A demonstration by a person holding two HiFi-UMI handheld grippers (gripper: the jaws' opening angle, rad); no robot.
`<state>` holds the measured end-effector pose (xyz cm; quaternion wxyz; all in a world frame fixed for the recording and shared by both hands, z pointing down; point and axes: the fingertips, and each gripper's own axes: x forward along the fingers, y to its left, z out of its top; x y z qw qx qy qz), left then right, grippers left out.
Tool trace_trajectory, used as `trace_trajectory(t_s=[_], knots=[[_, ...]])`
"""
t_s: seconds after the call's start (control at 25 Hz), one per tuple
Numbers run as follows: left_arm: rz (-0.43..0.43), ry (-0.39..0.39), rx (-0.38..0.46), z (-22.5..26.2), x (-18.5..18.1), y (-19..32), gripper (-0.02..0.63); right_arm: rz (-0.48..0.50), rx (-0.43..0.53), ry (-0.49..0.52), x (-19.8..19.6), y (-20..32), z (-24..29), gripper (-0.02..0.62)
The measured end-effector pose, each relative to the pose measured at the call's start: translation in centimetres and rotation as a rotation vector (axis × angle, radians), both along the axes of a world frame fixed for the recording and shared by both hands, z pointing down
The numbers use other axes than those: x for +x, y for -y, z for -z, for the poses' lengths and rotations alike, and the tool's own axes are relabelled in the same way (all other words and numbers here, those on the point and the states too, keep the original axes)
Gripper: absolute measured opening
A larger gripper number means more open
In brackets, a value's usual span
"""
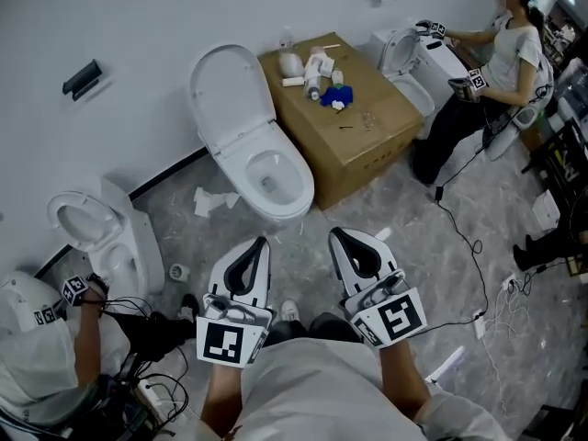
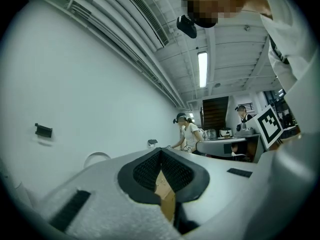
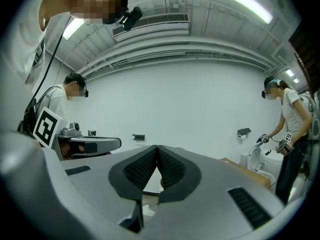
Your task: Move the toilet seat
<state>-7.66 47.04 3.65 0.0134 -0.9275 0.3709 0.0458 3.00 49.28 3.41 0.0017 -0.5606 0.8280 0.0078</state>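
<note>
Centrally in the head view stands a glossy white toilet [image 1: 276, 177], its oval bowl open. The smooth, rounded toilet seat [image 1: 230, 90] is tipped upright against the pale wall, upper left of centre. Just right of it sits a brown cardboard box [image 1: 363, 131] with small bottles [image 1: 317, 70] on top. The floor [image 1: 413, 237] is grey and marbled. At lower centre are the left gripper [image 1: 257, 246] and right gripper [image 1: 342, 239], white shells with black ribbed pads [image 3: 140, 170] tapering to a point. Both have their jaws pressed together with nothing between them. Their tips point toward the bowl but stay apart from it, and the seat lies farther up the frame.
</note>
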Motion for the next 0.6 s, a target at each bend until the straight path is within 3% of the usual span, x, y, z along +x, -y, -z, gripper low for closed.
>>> trace_trajectory(t_s=[0.6], knots=[[0.002,0.016,-0.024,-1.1,2.3,9.2,0.009,-0.007,-0.032,0.002,2.2,9.2,-1.1,0.014]])
